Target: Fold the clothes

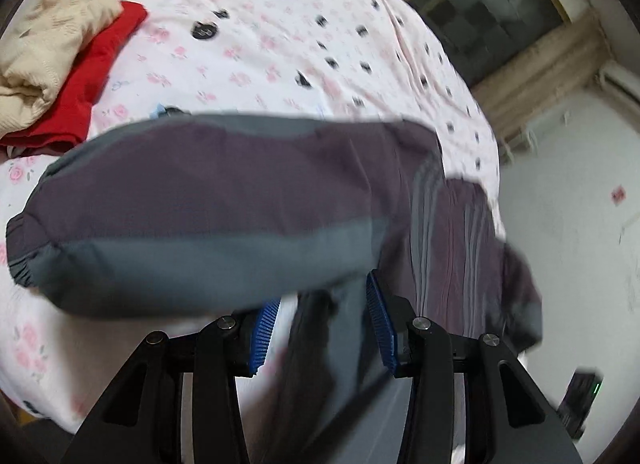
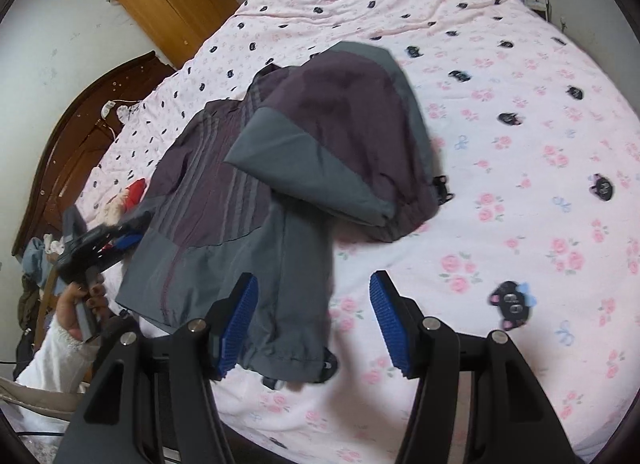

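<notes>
The bed point(image 2: 520, 151), under a pink flowered quilt, carries everything. Ahead of both tongs lies the grey and plum jacket point(image 2: 224, 199), a sleeve point(image 2: 344, 143) already thrown across its body; its hem runs back between the right tongs point(image 2: 314, 324), whose blue pads stand well apart and press on nothing. The left tongs point(image 1: 320, 328) are about half open, cloth lying between them but not pinched. To fold well, I judge each should take an outer edge squarely, lift little, and lay it flat over the middle. Far left of the left tongs sits a small stack of folded clothes point(image 1: 60, 63).
</notes>
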### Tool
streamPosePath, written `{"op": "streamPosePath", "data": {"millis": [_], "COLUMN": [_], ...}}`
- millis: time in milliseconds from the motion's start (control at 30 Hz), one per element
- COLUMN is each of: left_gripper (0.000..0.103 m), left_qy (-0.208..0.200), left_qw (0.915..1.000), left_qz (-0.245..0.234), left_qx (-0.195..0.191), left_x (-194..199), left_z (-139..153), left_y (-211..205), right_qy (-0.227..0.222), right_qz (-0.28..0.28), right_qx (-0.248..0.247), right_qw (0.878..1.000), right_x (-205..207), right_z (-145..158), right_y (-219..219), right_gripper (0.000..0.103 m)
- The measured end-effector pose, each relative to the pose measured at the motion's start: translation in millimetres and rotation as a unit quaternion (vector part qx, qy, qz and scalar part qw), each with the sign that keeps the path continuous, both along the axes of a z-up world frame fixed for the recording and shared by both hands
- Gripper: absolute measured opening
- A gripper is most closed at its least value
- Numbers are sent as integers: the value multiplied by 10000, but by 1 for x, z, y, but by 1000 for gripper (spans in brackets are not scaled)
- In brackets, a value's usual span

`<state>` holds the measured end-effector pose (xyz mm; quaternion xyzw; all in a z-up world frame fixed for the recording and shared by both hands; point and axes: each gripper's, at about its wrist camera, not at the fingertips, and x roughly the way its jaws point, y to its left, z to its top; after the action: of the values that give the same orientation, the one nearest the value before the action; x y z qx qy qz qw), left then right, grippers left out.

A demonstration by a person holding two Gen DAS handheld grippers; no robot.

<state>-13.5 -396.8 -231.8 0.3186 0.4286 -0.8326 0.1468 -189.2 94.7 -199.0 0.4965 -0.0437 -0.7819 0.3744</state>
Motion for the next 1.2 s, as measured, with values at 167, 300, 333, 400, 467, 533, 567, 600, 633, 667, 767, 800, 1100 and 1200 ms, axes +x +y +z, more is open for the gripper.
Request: {"op": "streamPosePath", "data": {"millis": [167,300,333,400,467,533,567,600,633,667,767,800,1100,1200], "left_gripper": [40,39,39,39,39,37,36,34,34,33,33,33,33,33], "left_qy": [191,309,317,311,308,310,306,300,294,290,285,294,310,310], "left_qw": [9993,9982,9981,9979,9977,9975,9974,9974,9974,9974,9973,9972,9970,9971], "left_qz": [305,492,517,566,601,638,647,652,656,657,673,687,712,697], "left_qx": [90,117,85,-16,-51,-53,-59,-66,-73,-70,-47,-43,14,0], "left_x": [-1,1,0,1,1,1,1,1,1,0,2,3,5,5], "left_z": [2,1,1,2,1,1,0,0,-1,-1,-2,-2,-4,-3], "left_y": [-14,-19,-20,-21,-23,-24,-24,-24,-24,-24,-24,-25,-25,-25], "right_qy": [-428,-707,-779,-953,-1171,-1425,-1546,-1702,-1804,-1928,-2335,-2468,-3486,-3781], "right_qz": [43,-76,-148,-333,-594,-880,-1009,-1177,-1289,-1419,-1784,-1884,-2452,-2702], "right_qx": [-389,-772,-891,-1167,-1488,-1876,-2049,-2276,-2418,-2568,-3063,-3247,-4423,-4696], "right_qw": [9983,9945,9929,9880,9801,9679,9612,9515,9447,9363,9055,8934,7891,7507], "right_x": [-6,-17,-21,-30,-41,-53,-59,-64,-67,-70,-78,-79,-71,-65], "right_z": [-13,-21,-23,-27,-33,-40,-44,-50,-54,-59,-80,-86,-135,-148], "right_y": [-18,-31,-32,-30,-25,-18,-14,-8,-5,-1,12,15,10,7], "right_gripper": [60,60,60,60,61,61,61,61,61,61,61,61,68,68]}}
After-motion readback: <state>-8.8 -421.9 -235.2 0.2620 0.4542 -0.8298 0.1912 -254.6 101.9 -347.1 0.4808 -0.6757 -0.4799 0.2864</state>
